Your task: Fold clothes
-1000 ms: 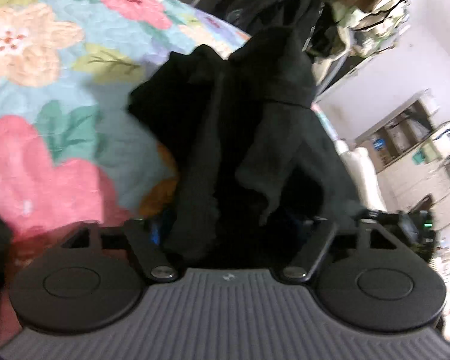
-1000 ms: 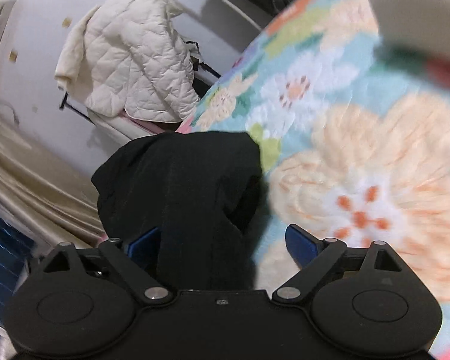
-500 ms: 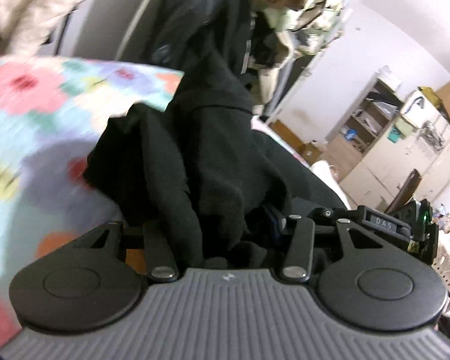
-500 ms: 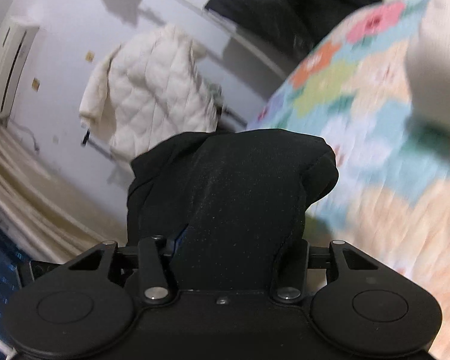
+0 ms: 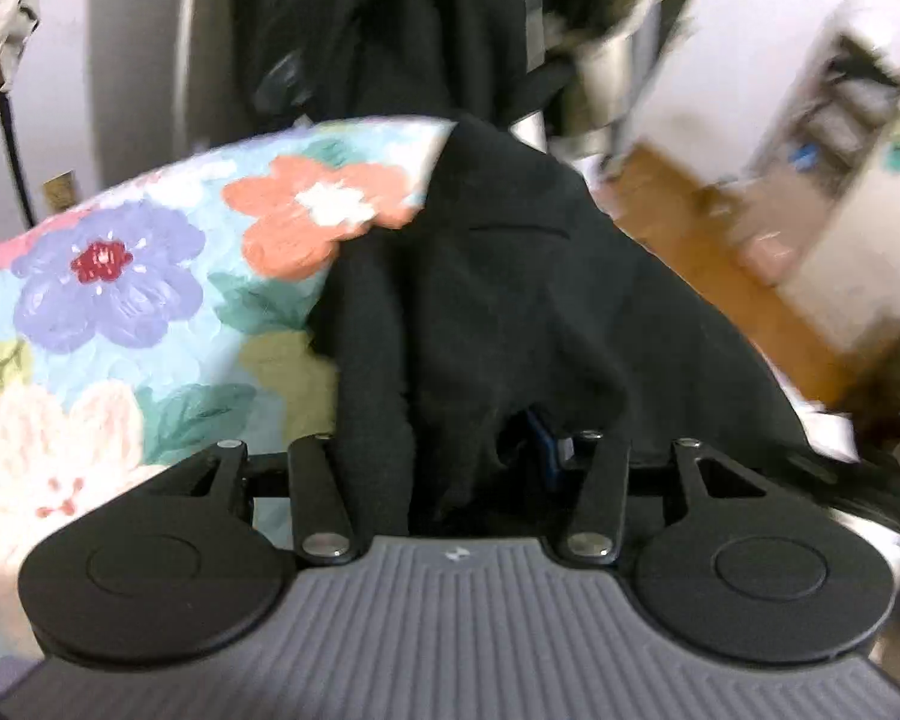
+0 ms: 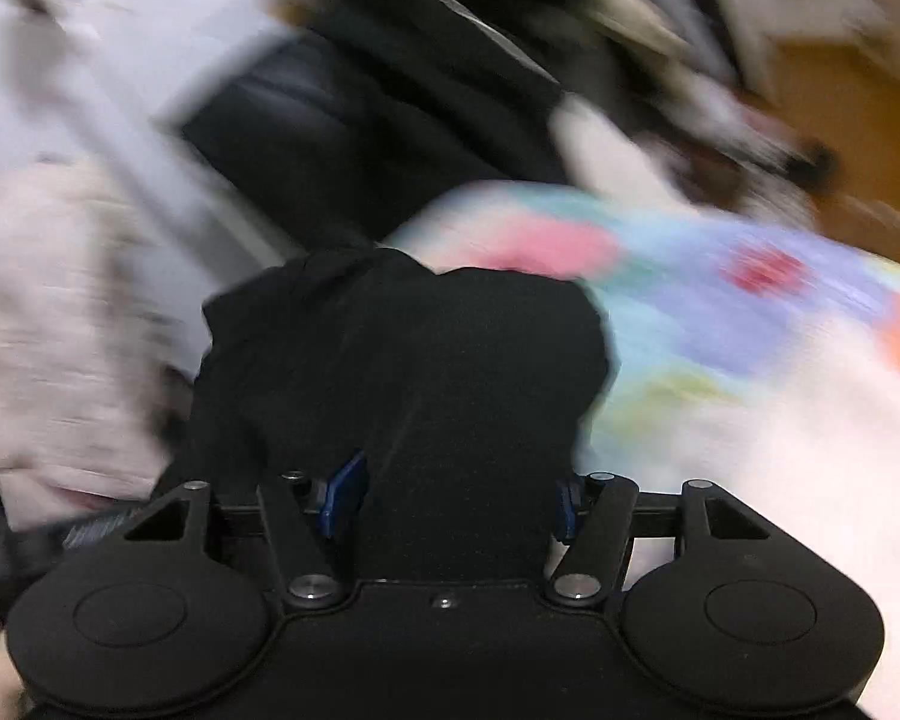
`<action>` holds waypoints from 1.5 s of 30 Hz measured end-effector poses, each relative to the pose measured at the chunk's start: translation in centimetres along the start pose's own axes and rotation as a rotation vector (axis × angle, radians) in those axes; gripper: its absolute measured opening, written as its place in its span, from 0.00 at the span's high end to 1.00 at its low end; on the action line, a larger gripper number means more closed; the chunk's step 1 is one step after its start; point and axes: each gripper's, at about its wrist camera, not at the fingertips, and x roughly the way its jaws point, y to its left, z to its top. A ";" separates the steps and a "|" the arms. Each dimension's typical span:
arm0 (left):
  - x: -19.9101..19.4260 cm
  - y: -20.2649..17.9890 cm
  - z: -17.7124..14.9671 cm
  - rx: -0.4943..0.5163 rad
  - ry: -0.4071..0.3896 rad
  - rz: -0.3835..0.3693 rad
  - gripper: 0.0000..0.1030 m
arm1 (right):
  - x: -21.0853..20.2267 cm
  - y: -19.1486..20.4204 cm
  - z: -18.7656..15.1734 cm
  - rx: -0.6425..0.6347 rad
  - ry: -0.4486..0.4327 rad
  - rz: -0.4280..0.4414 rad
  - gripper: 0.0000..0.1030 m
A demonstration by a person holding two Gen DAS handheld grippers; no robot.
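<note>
- The left claw (image 5: 468, 450) pinches a bunch of the black garment (image 5: 510, 300); the right claw (image 6: 450, 498) pinches another part of it.
- The garment hangs above the floral bed cover (image 5: 120, 300).
- Best to keep both grips level and lay the cloth down flat.

One black garment (image 5: 510, 312), one floral bedspread (image 5: 150, 300), two grippers (image 5: 450, 456) (image 6: 450, 504).

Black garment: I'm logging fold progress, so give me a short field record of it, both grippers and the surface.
garment: black garment, bunched, not laid flat
left gripper: shut on black garment
right gripper: shut on black garment
surface: floral blanket, behind and left of the cloth
image quality: right wrist view heavily blurred
fold state: not yet a neat fold
</note>
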 end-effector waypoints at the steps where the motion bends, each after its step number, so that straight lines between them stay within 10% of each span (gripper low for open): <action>1: 1.2 -0.3 -0.4 -0.004 -0.007 0.026 0.54 | -2.0 -0.1 -0.8 -0.063 -0.056 -0.025 0.38; 7: 0.6 -1.7 -1.4 0.096 -0.074 0.093 0.53 | -7.0 5.0 -1.4 -0.448 -0.210 0.103 0.52; 12: -1.5 -1.5 -0.8 0.132 -0.069 0.135 0.50 | -1.6 9.7 -7.1 -0.776 -0.016 -0.023 0.56; 24: -3.4 0.3 -2.6 0.209 -0.078 0.137 0.45 | -0.9 8.8 -9.0 -0.656 0.043 -0.088 0.54; 26: -5.7 -0.5 -3.5 0.291 -0.121 0.146 0.42 | -2.5 8.7 -8.3 -0.588 0.036 -0.060 0.49; 30: -12.0 -1.9 -7.0 0.378 -0.254 0.087 0.00 | -5.1 9.3 -8.0 -0.558 -0.006 -0.088 0.29; 35: -19.5 -3.7 -14.3 0.408 -0.501 0.099 0.00 | -7.8 10.4 -8.6 -0.537 0.004 -0.112 0.21; 42: -20.1 -5.2 -17.2 0.302 -0.223 0.121 0.00 | -9.1 11.0 -10.7 -0.567 0.046 -0.198 0.20; 45: -20.3 -5.6 -17.6 0.326 -0.236 0.137 0.00 | -9.0 10.5 -10.3 -0.544 0.054 -0.189 0.20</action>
